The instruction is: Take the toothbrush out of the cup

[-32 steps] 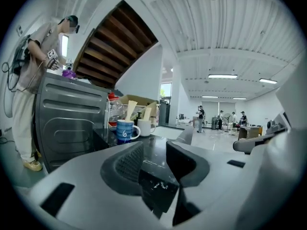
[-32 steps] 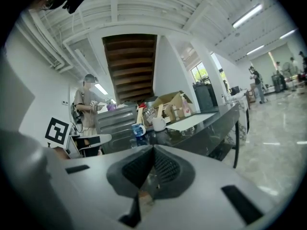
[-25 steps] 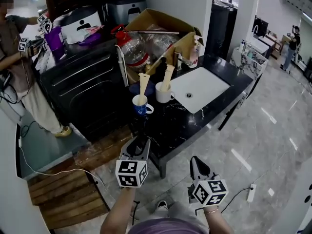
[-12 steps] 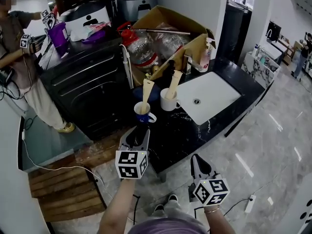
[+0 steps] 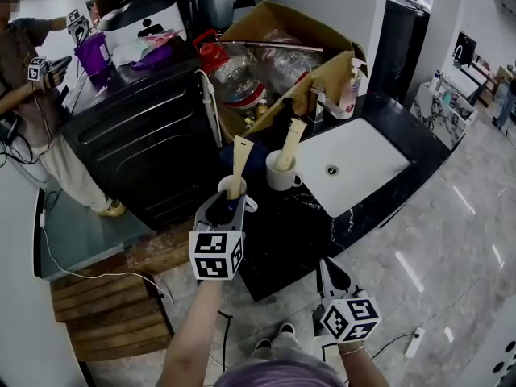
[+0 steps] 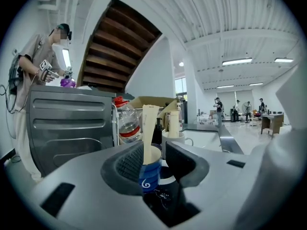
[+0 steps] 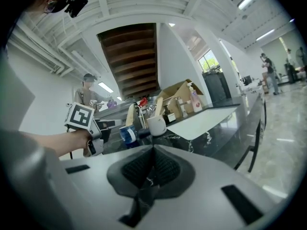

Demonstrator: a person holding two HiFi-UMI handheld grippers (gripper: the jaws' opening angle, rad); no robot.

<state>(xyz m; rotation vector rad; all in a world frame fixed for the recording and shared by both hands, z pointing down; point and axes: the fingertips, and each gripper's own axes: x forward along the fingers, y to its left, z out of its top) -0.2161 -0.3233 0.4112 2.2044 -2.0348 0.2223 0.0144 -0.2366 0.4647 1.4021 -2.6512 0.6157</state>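
A blue cup (image 5: pixel 242 189) stands near the front edge of the black counter (image 5: pixel 298 216), with a beige packaged toothbrush (image 5: pixel 239 161) upright in it. My left gripper (image 5: pixel 225 203) is open and level, and its tips reach the cup. In the left gripper view the cup (image 6: pixel 150 172) and toothbrush (image 6: pixel 147 127) show between the spread jaws of the left gripper (image 6: pixel 153 159), with no pad pressing. A white cup (image 5: pixel 278 173) with a second toothbrush (image 5: pixel 293 138) stands just behind. My right gripper (image 5: pixel 327 268) hangs low in front of the counter, shut and empty, as the right gripper (image 7: pixel 152 150) in its own view shows.
A white sink basin (image 5: pixel 359 164) lies right of the cups. Behind them sit an open cardboard box (image 5: pixel 282 27) with bottles and a soap bottle (image 5: pixel 349 75). A dark appliance (image 5: pixel 137 135) stands left, a person (image 5: pixel 24 79) beside it. A wooden pallet (image 5: pixel 105 313) lies on the floor.
Both grippers have moved forward toward the counter. The left one has come up to the blue cup, which now sits between its jaws. The right stays lower and behind.
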